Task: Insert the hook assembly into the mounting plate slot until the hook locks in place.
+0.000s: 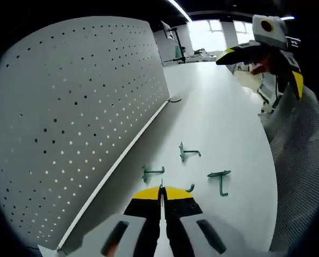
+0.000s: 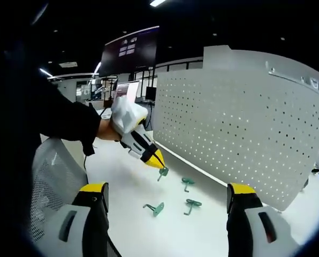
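Right now I have one green hook (image 2: 162, 172) pinched in my left gripper (image 2: 160, 164), jaws closed on it just above the white table (image 2: 149, 230). Three more hooks (image 2: 188, 182) lie beside the pegboard (image 2: 240, 123). My right gripper (image 2: 167, 214) hangs wide open, holding nothing.

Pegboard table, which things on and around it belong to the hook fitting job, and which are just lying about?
For the job:
white pegboard plate
green hooks on the table

Just lying about:
mesh chair back
black cable at the pegboard's foot
wall screen in the background
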Motion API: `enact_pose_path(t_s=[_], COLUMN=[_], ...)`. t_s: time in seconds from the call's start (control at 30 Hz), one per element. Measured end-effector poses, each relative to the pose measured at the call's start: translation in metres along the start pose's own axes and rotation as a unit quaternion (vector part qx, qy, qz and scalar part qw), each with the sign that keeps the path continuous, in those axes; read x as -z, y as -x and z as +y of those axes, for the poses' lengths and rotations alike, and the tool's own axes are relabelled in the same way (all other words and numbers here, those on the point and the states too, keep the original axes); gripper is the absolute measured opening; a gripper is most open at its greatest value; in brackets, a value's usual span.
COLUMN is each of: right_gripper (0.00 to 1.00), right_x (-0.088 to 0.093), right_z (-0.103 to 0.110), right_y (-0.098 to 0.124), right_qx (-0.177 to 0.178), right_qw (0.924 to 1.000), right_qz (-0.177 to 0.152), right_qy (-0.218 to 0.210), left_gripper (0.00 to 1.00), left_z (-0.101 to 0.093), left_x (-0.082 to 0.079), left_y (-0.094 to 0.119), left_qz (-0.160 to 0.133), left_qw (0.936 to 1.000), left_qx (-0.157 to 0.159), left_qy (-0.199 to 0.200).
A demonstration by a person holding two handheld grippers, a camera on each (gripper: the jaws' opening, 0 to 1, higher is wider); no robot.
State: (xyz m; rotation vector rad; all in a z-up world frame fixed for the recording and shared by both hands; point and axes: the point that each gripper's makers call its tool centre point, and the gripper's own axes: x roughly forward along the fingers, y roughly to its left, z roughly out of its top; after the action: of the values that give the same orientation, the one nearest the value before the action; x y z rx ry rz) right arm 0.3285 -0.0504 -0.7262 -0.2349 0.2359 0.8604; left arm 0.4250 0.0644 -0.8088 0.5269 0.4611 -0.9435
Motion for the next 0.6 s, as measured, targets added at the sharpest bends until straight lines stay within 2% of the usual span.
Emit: enact_pose_path(t_s=[0.4, 0.6], right_gripper=[0.82, 0.75], right_x=[-0.014, -0.023], right_z=[-0.004, -0.007], right_y=[0.003, 0.006], right_qx=[0.012, 0.023], right_qw=[0.9997, 0.9992], right_qz=[-0.018, -0.032], right_qy=[0.009, 0.007], left_gripper=[0.01, 0.01], left_z=[-0.010, -0.013], left_x=[-0.032, -0.049], left_y=[0.017, 0.025], left_qz=[-0.053, -0.082], left_qw=[0.9948, 0.9858], left_qx=[0.003, 0.004], left_qy=[0.087, 0.146])
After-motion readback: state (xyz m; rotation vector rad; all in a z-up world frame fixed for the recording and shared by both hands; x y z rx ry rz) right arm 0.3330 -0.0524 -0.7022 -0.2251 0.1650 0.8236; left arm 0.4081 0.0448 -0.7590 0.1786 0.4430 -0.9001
